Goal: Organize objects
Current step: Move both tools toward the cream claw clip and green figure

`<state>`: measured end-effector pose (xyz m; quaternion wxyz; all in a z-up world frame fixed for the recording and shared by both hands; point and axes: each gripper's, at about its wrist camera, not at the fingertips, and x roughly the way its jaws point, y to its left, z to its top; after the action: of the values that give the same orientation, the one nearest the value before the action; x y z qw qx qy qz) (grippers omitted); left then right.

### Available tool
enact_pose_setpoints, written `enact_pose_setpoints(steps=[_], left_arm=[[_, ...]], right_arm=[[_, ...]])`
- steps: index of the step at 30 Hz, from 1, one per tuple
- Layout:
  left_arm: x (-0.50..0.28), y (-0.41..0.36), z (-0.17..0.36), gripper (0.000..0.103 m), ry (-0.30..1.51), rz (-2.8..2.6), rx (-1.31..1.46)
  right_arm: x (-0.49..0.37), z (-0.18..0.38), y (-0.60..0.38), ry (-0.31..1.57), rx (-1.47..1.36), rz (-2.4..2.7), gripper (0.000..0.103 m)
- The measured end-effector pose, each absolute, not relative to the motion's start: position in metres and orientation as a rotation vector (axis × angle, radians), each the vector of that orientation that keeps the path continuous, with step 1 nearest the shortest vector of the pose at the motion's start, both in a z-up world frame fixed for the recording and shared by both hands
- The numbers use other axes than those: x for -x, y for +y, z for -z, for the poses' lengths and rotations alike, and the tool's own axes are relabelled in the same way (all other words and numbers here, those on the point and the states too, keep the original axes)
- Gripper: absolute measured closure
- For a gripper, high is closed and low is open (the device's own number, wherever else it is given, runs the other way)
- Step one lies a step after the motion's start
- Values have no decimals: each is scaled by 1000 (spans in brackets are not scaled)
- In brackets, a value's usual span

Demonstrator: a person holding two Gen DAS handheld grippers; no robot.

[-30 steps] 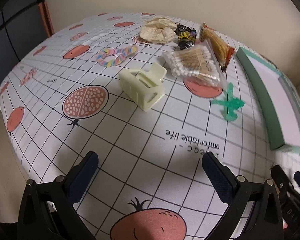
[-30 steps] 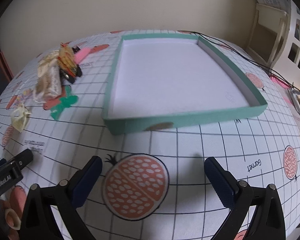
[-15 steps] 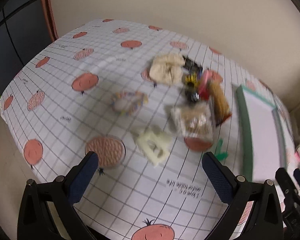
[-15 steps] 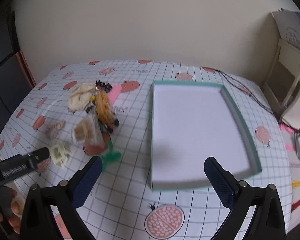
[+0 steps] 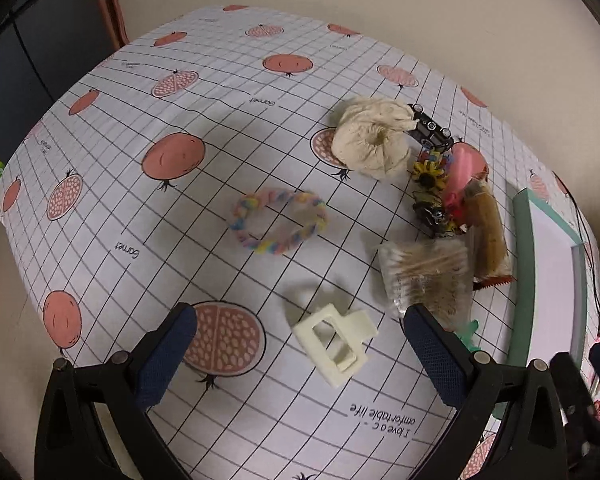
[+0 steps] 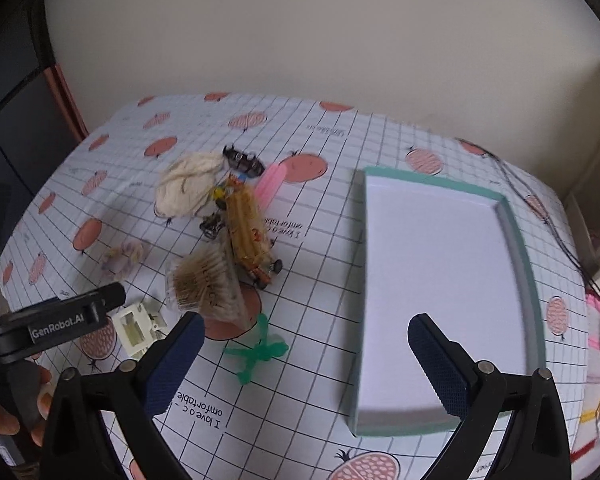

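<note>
We hold both grippers above the tabletop (image 5: 220,128), which is covered with a grid-and-pomegranate printed cloth. The left gripper (image 5: 300,354) has its fingers spread wide apart and grips nothing; the cream hair claw clip (image 5: 334,344) lies on the cloth between the fingertips in the left wrist view, not touched by either pad. The right gripper (image 6: 302,360) is likewise spread wide and empty, hanging over the near edge of the tabletop with its right finger in front of the teal tray (image 6: 516,240).

The tray is white inside, holds nothing, and sits toward the right edge of the tabletop. The objects to be organized lie in a cluster left of the tray:

- A cream scrunchie (image 5: 374,140) toward the far edge.
- A pastel braided hair tie (image 5: 278,220), apart from the cluster, toward the left edge.
- A clear bag of cotton swabs (image 5: 428,276), just beside the claw clip.
- A long packet with brown contents (image 6: 246,220), touching the swab bag.
- A pink item (image 5: 462,168) and small dark clips, too tangled to separate.
- A green ribbon bow (image 6: 260,350), nearest the tray.

The left gripper body (image 6: 56,326) shows in the right wrist view, with fingers of a hand (image 6: 40,404) below it.
</note>
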<state>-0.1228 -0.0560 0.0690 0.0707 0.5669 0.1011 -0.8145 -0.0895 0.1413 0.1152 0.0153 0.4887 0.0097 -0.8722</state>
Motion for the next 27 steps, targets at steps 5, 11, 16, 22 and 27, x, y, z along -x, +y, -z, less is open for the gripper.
enact_pose_setpoints(steps=[5,11,16,22,27], left_arm=[[133,-46,-60,0,273,2441,-1730],[135,-38,-41,1,254,2424,-1767],[133,-31,-34,1,203,2405,-1785],[131,-27,-30,1,202,2393,-1805],[131,-27,-25,1,221,2372,-1826]], right_arm=[[104,-93,135,30,-1594,2636,5],[105,-72,130,39,-1650,2570,9],[108,-53,127,65,-1734,2522,13],[107,-41,115,121,-1773,2470,14],[108,-34,107,157,-1803,2436,14]])
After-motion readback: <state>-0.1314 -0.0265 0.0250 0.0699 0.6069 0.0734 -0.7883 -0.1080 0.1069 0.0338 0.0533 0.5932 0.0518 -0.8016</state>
